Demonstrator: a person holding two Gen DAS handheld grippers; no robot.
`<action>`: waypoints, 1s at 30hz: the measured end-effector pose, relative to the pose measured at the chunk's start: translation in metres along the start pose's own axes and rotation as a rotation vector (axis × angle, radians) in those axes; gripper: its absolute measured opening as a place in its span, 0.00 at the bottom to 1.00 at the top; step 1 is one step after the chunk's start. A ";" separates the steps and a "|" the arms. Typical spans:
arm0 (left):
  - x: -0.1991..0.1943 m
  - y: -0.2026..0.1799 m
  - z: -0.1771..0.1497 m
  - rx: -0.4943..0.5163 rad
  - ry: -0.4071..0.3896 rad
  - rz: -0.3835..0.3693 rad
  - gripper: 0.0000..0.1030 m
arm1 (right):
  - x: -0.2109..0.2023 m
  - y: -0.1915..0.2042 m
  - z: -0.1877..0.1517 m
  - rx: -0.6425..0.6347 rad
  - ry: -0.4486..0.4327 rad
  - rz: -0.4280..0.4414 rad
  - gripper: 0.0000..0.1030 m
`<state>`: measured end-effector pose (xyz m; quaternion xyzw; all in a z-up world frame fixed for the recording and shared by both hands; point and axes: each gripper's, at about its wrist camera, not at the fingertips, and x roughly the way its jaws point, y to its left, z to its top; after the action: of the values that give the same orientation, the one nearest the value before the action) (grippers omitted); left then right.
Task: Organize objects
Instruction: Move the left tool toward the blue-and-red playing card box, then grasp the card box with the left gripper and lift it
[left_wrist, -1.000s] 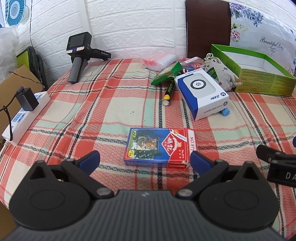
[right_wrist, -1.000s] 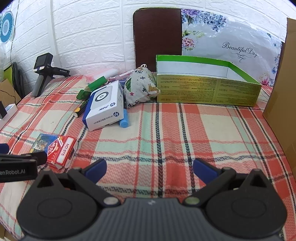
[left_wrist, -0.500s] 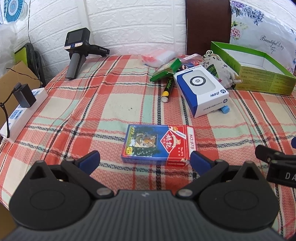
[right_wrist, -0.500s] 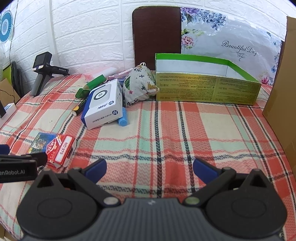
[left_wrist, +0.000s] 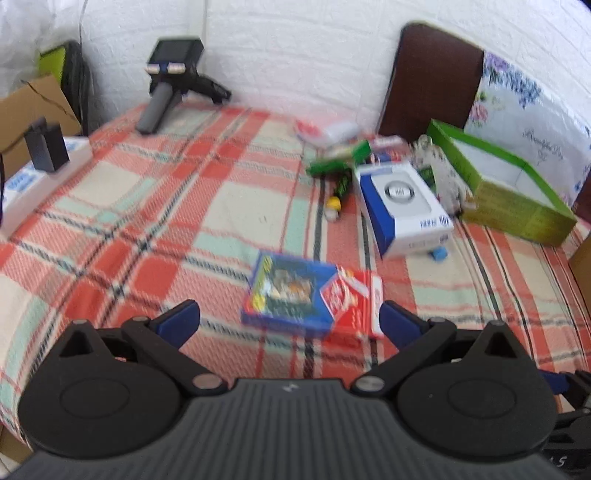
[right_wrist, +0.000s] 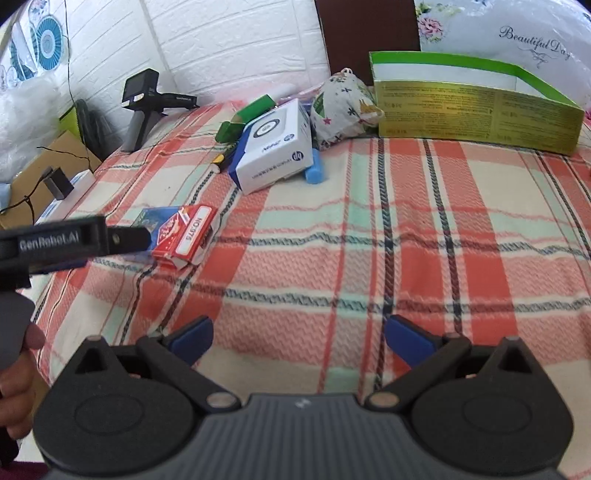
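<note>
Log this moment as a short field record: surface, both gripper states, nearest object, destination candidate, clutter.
surface: plaid cloth
left hand-held gripper: open, card box between its fingers, no contact visible
right hand-held gripper: open, nothing between its fingers
nearest object: card box, flat on the cloth
destination candidate: green open box, at the back right
clutter: white-blue box, fabric pouch, lying side by side

Blurred card box (left_wrist: 314, 295); marker (right_wrist: 226, 155) partly hidden, perhaps under white box (right_wrist: 275, 147).
</note>
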<state>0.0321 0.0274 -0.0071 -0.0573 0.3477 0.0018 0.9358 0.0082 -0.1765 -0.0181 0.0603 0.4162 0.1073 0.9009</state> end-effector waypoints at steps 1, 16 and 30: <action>0.000 0.002 0.006 0.025 -0.007 -0.003 1.00 | -0.002 0.001 0.003 -0.016 -0.026 0.001 0.95; 0.044 0.059 0.021 0.001 0.163 -0.384 0.66 | 0.034 0.077 0.018 -0.428 -0.074 0.216 0.62; 0.061 0.002 0.041 0.017 0.156 -0.481 0.58 | 0.041 0.058 0.026 -0.346 -0.168 0.131 0.59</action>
<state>0.1050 0.0318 -0.0165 -0.1305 0.3951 -0.2285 0.8802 0.0450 -0.1111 -0.0201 -0.0600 0.3102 0.2301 0.9205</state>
